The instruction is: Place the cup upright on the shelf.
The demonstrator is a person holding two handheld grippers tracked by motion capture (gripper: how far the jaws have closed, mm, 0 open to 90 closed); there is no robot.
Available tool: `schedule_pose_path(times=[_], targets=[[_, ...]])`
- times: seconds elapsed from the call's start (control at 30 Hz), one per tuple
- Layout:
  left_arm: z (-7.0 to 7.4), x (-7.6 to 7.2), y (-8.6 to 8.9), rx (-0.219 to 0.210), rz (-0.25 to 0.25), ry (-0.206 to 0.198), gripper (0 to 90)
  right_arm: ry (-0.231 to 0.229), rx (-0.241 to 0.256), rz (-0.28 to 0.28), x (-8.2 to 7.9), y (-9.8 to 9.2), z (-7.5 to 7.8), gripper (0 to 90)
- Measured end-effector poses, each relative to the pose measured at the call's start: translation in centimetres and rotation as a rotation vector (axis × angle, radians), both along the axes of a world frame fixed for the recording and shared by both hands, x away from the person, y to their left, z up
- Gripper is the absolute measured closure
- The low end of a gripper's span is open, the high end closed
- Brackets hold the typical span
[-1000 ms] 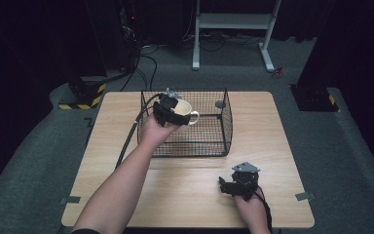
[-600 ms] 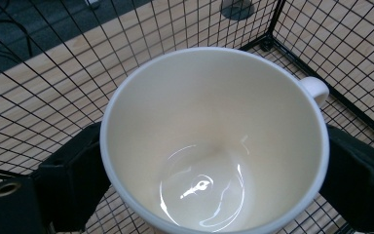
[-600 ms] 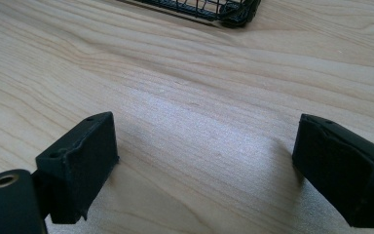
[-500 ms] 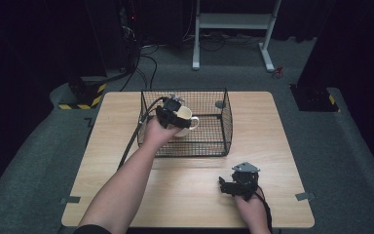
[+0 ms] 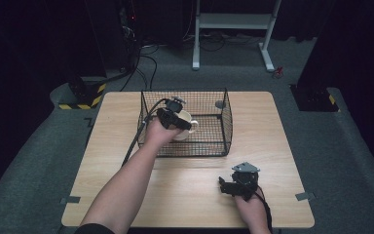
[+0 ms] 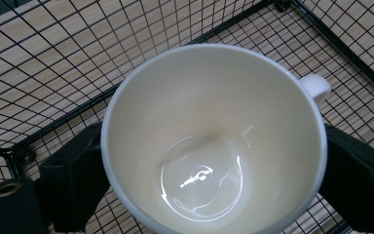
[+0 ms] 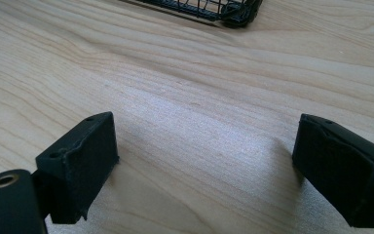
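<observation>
A cream mug hangs inside the black wire basket at the table's back middle. My left gripper is shut on it. In the left gripper view the mug opens toward the camera between the two jaws, its handle at the upper right, with the basket's mesh floor behind it. My right gripper rests on the table near the front right edge, open. In the right gripper view its jaws stand wide apart over bare wood, and a corner of the basket shows at the top.
The wooden table has bare room left and right of the basket. A small grey disc lies behind the basket. Beyond the table are grey floor, cables, a white stand and a yellow-black striped base.
The left gripper with the mug has moved lower and slightly nearer inside the basket. The right gripper has stayed put.
</observation>
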State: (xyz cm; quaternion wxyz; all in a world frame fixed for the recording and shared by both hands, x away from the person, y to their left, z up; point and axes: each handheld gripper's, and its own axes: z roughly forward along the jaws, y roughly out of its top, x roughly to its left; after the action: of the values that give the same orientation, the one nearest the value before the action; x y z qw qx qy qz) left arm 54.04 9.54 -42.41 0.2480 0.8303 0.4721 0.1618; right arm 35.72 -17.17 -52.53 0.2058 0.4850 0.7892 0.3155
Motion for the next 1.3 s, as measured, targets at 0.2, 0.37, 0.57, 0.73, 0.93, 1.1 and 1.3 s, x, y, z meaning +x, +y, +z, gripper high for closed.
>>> schedule_pose_path(times=[0.2,0.37,0.57,0.73,0.93,1.1,1.3], targets=[[0.04,0.12,-0.27,0.006,-0.007,0.007,9.9,0.000,0.000,0.000,0.00,0.00,0.00,8.8],[0.03,0.28,-0.33,0.017,-0.012,0.028,9.9,-0.001,0.000,0.000,0.00,0.00,0.00,8.8],[-0.06,0.44,-0.40,0.032,-0.017,0.045,9.9,0.003,0.002,-0.002,-0.04,0.03,0.00,8.8],[-0.09,0.45,-0.42,0.037,-0.020,0.043,9.9,0.004,0.002,0.000,-0.05,0.02,0.00,8.8],[-0.24,0.35,-0.06,0.035,-0.023,0.069,9.9,0.000,0.000,0.002,-0.03,0.00,-0.01,8.8],[-0.37,0.30,0.33,0.018,-0.015,0.079,9.9,0.001,0.000,0.002,-0.03,0.01,-0.01,8.8],[-0.37,0.15,0.45,0.016,-0.016,0.080,9.9,0.001,0.000,0.002,-0.03,0.00,0.00,8.8]])
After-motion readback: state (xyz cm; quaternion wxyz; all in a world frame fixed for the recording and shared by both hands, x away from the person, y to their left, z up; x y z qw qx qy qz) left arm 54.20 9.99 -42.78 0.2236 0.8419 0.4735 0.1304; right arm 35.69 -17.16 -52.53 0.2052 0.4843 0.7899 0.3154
